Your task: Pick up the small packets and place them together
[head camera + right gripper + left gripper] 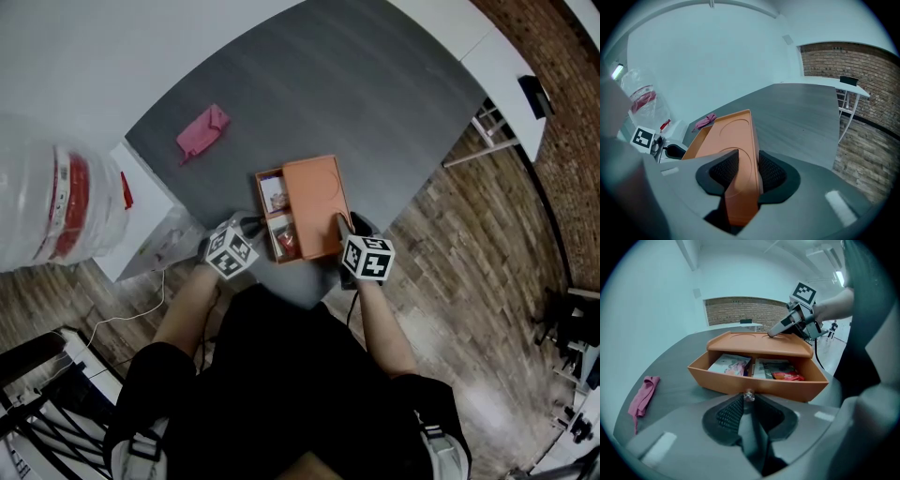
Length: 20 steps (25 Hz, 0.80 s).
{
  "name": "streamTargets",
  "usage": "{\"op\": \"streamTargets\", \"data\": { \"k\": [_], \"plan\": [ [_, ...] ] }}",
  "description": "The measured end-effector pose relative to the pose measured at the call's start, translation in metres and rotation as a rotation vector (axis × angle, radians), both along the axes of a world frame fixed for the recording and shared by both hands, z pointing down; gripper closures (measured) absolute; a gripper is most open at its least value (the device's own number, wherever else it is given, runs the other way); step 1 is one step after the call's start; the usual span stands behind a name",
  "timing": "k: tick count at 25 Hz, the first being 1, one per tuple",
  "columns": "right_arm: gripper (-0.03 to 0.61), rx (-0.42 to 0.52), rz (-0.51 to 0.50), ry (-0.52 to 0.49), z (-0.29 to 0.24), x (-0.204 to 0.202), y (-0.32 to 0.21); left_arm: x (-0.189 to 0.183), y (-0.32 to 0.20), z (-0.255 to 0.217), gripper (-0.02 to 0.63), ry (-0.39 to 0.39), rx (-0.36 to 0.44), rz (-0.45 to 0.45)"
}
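An orange box stands near the front edge of the dark grey table. Its drawer is pulled out to the left. In the left gripper view the drawer holds two pale printed packets and a small red packet. My left gripper is shut on the drawer's small round knob. My right gripper is shut on the near edge of the orange box, and the left gripper view also shows the right gripper resting on the box's top.
A pink cloth lies on the table to the far left of the box. A clear plastic bag with something red sits on a white surface at the left. The table's front edge is just before me, above the wooden floor.
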State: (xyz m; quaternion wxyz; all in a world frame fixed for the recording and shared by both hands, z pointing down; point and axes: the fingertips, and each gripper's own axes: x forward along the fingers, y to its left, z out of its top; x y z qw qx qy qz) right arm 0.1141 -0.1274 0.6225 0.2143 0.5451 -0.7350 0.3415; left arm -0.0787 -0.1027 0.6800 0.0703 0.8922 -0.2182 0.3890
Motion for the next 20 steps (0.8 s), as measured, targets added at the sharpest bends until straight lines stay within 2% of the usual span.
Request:
{"op": "streamTargets", "data": {
  "k": [14, 20],
  "plan": [
    [0.440, -0.006, -0.013, 0.001, 0.001, -0.002, -0.003, -0.043, 0.011, 0.007, 0.545, -0.056, -0.009, -0.038],
    [0.440, 0.000, -0.010, 0.006, 0.001, -0.001, -0.003, -0.053, 0.013, 0.007, 0.545, -0.052, -0.007, -0.050]
  ]
}}
